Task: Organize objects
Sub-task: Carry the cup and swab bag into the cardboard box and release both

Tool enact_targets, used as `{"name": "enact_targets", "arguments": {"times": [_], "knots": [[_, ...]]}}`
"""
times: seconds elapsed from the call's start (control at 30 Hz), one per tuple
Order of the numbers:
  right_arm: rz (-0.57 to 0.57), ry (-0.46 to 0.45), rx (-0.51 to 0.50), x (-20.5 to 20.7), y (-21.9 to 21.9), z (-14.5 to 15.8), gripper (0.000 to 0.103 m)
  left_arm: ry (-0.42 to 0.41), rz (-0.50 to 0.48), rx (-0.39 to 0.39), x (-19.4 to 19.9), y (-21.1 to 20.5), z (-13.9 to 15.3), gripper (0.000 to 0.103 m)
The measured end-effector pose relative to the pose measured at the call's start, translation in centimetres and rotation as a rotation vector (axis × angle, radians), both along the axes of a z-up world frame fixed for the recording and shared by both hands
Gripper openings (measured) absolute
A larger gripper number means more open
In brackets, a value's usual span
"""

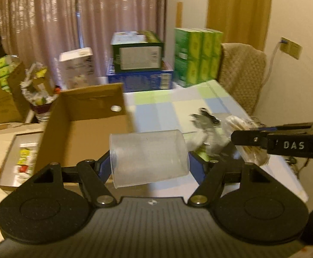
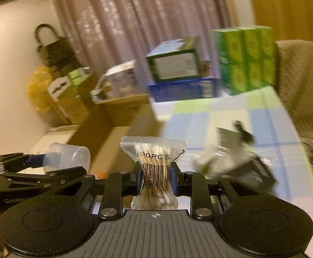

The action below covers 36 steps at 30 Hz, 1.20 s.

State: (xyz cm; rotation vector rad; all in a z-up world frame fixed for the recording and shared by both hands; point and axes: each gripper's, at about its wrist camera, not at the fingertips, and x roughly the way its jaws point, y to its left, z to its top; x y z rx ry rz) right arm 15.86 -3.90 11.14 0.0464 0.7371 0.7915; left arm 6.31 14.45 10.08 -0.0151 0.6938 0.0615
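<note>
My left gripper [image 1: 149, 160] is shut on a clear plastic cup [image 1: 150, 158], held on its side with the mouth to the left, just right of an open cardboard box [image 1: 87, 126]. In the right wrist view the same cup [image 2: 68, 157] shows at the left. My right gripper [image 2: 155, 175] is shut on a small clear bag of cotton swabs [image 2: 154, 163] marked 100PCS, held upright and pinched at its middle. The right gripper [image 1: 238, 138] enters the left wrist view from the right, with the swab bag [image 1: 242, 133] partly hidden behind it.
A checked tablecloth [image 1: 173, 107] covers the table. Blurred packets [image 2: 231, 157] lie on it to the right. A shallow box lid [image 1: 19, 161] sits left of the cardboard box. Stacked blue and green boxes [image 1: 139, 64] and green cartons [image 1: 197, 56] stand at the back, a draped chair [image 1: 242, 75] at right.
</note>
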Motion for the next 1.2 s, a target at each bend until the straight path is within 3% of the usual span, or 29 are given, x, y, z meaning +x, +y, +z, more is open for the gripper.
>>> {"name": "enact_targets", "arguments": {"times": [0.27, 0.63, 0.67, 0.7, 0.73, 0.77, 0.8, 1.2], "knots": [[0.108, 0.028, 0.003, 1.4, 9.4, -1.0, 0.023, 0.022, 0.063, 0.012, 1.1, 7.9, -0.9, 0.068], [0.135, 0.137, 0.046, 4.6, 16.0, -4.3, 0.023, 0.065, 0.092, 0.015, 4.1, 13.0, -4.0, 0.069], [0.139, 0.139, 0.061, 4.8, 16.3, -4.5, 0.025, 0.066, 0.095, 0.020, 4.4, 13.3, -4.2, 0.069], [0.153, 0.139, 0.077, 5.0, 16.6, -4.7, 0.035, 0.069, 0.100, 0.031, 4.7, 13.4, -4.5, 0.070], [0.164, 0.138, 0.093, 5.3, 16.9, -4.9, 0.043, 0.068, 0.113, 0.045, 4.9, 13.6, -4.8, 0.077], [0.158, 0.134, 0.103, 5.3, 17.0, -5.0, 0.062, 0.064, 0.123, 0.047, 5.1, 13.8, -5.0, 0.081], [0.141, 0.127, 0.116, 5.5, 16.9, -5.1, 0.070, 0.058, 0.129, 0.037, 5.1, 14.1, -5.1, 0.082], [0.076, 0.112, 0.121, 4.8, 14.0, -4.3, 0.070, 0.031, 0.142, -0.017, 2.4, 13.0, -4.2, 0.082]]}}
